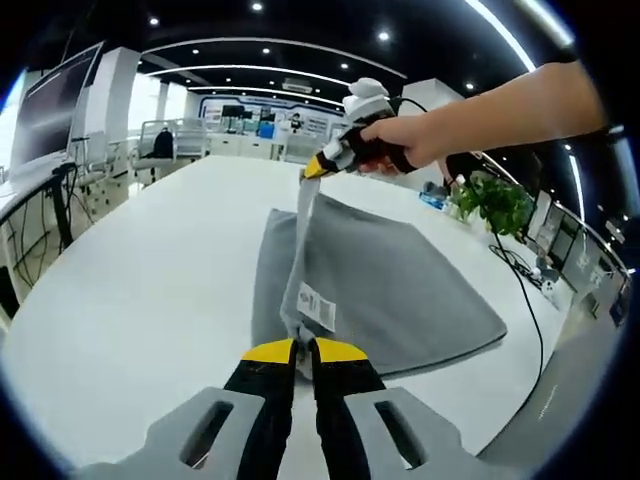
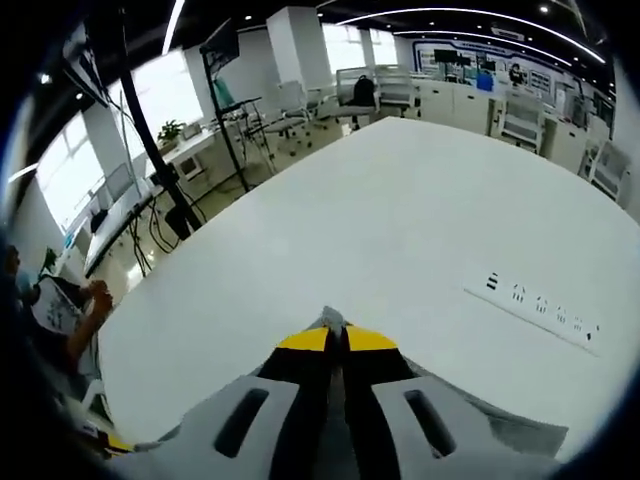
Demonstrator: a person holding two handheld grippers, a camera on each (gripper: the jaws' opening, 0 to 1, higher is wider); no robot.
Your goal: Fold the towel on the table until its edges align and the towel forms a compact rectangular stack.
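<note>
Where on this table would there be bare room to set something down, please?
The white table is bare to the left of the grey towel, out to its rounded edge. Beyond the right gripper it is bare too, up to the printed strip. It is crowded along the lifted towel edge between the left gripper and the hand.

towel (image 1: 390, 290) on worktop (image 1: 150, 290), one edge lifted between left claw (image 1: 303, 350) near and right claw (image 1: 318, 168) far, plant (image 1: 495, 203) right of towel

One towel (image 1: 400, 290), one table (image 1: 150, 270), two grippers, perhaps one plant (image 1: 495, 200).
</note>
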